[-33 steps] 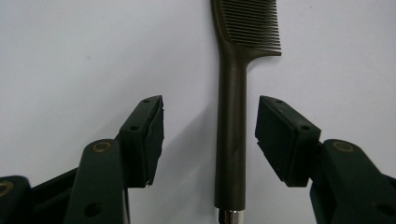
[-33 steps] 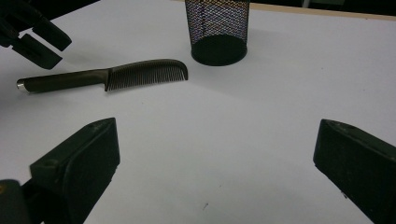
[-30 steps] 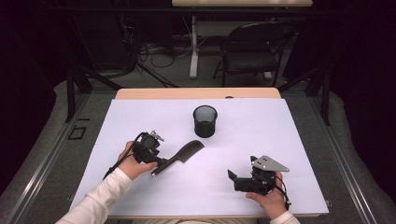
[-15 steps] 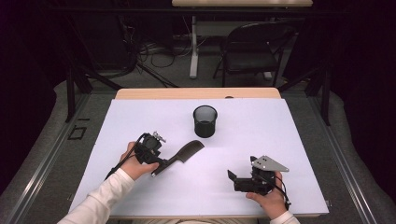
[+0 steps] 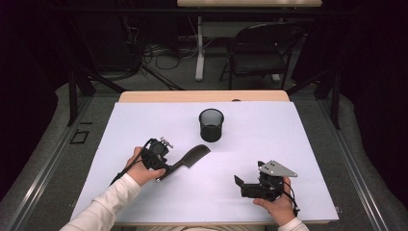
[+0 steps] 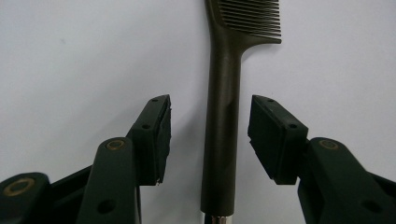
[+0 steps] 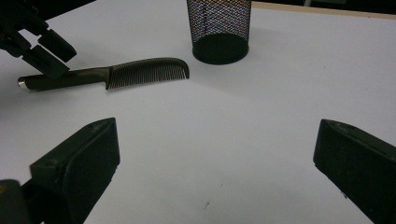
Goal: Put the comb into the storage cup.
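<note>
My right hand-held gripper [image 7: 215,172] has its jaws spread wide over bare white counter [image 7: 243,140], nothing between them. Farther off lies the dark comb [image 7: 116,74], flat, teeth toward me, handle pointing left. My left hand-held gripper [image 7: 44,56] straddles that handle at far left. The black mesh cup [image 7: 218,28] stands upright just beyond the comb's tip.

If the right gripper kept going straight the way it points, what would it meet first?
Probably the bare white table ahead of the open right gripper. Farther along that line stands the black mesh cup, with the comb off to the side; depth is uncertain.
</note>
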Tool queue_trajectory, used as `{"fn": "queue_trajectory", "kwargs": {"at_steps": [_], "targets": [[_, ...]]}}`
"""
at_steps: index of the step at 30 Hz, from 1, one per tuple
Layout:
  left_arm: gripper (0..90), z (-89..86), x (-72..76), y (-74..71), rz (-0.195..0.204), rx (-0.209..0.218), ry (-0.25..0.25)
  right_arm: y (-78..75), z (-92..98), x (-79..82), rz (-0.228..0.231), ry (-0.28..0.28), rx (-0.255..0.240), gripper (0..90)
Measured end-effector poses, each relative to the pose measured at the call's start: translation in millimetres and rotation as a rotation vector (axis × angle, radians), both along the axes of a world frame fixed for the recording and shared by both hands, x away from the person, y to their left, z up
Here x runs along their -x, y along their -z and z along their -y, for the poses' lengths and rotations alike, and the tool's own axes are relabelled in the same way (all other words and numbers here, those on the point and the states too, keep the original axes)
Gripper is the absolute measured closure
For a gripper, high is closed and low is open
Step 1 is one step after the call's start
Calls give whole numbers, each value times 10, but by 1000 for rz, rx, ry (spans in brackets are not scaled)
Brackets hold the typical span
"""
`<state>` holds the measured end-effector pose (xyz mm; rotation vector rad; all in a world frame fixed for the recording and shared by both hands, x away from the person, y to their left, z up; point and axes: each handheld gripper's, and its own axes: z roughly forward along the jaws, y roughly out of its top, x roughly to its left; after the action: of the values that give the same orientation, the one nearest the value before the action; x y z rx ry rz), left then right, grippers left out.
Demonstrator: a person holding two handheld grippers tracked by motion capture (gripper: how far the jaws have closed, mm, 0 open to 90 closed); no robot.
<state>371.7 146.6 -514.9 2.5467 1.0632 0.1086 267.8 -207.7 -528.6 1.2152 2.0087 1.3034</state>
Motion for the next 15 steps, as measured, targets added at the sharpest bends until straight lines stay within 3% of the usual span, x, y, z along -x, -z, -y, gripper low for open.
{"fn": "queue_trajectory", "kwargs": {"at_steps": [15], "targets": [[551, 65, 1, 58, -25, -43, 22, 5, -2, -3, -3, 0, 2, 7]]}}
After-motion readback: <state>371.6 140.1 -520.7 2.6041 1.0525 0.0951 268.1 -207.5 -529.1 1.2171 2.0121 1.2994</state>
